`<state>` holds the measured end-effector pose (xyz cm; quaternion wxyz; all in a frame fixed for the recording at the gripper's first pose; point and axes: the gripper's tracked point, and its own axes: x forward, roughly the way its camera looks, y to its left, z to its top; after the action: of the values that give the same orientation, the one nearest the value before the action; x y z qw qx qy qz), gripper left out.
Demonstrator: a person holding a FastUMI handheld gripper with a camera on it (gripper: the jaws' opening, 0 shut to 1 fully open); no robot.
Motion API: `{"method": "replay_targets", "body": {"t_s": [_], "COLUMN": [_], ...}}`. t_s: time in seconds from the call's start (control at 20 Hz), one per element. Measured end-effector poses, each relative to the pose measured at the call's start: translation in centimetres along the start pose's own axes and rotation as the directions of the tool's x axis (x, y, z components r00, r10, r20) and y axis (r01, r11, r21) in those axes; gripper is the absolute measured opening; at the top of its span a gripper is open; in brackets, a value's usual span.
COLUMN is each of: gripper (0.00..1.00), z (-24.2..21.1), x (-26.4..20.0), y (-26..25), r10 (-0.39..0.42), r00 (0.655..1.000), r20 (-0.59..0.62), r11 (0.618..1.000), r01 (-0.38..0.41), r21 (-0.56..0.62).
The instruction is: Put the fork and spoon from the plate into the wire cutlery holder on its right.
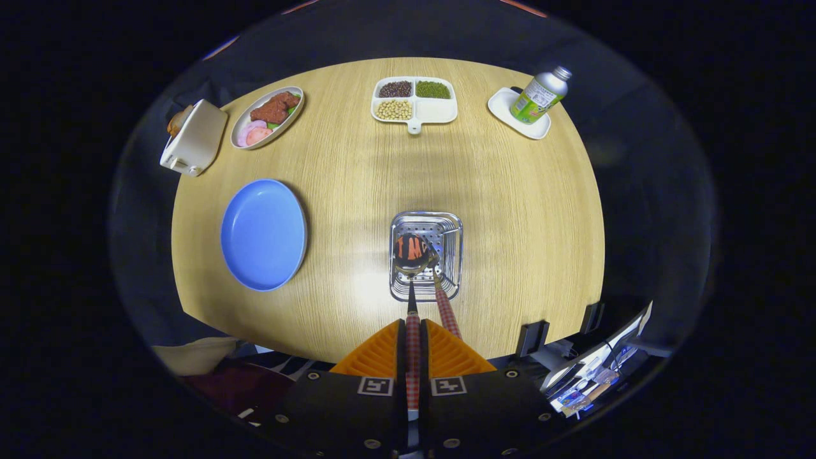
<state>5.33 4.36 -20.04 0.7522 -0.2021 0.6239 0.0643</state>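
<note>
My gripper is shut on the red-checked handle of the spoon. The handle runs between the orange fingers, and the spoon's bowl hangs down into the wire cutlery holder just ahead of them. The fork stands in the holder, its red-checked handle leaning out toward the right finger. The blue plate lies left of the holder with nothing on it.
Along the far side of the round wooden table are a white toaster, an oval dish of food, a divided tray of beans, and a bottle on a small white plate.
</note>
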Motion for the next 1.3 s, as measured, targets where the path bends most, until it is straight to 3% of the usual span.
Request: {"method": "replay_targets", "body": {"t_s": [0.25, 0.5, 0.8, 0.9, 0.95, 1.05, 1.3], "gripper": [0.09, 0.16, 0.54, 0.68, 0.82, 0.99, 0.99], "z": [0.7, 2.1, 5.0, 6.6, 7.0, 8.4, 9.8], "x": [0.8, 0.6, -1.7, -2.8, -4.3, -6.1, -11.8], "y": [0.5, 0.2, 0.6, 0.4, 0.1, -0.9, -2.4], "r10": [0.01, 0.026, 0.086, 0.108, 0.109, 0.091, 0.081], "r00": [0.999, 1.0, 0.98, 0.957, 0.94, 0.899, 0.753], "r20": [-0.043, 0.003, 0.177, 0.271, 0.324, 0.428, 0.653], "r11": [1.0, 1.0, 0.995, 0.99, 0.988, 0.989, 0.978], "r01": [-0.011, -0.026, -0.092, -0.128, -0.138, -0.133, -0.185], "r21": [-0.011, 0.007, 0.029, 0.058, 0.069, 0.071, 0.092]}}
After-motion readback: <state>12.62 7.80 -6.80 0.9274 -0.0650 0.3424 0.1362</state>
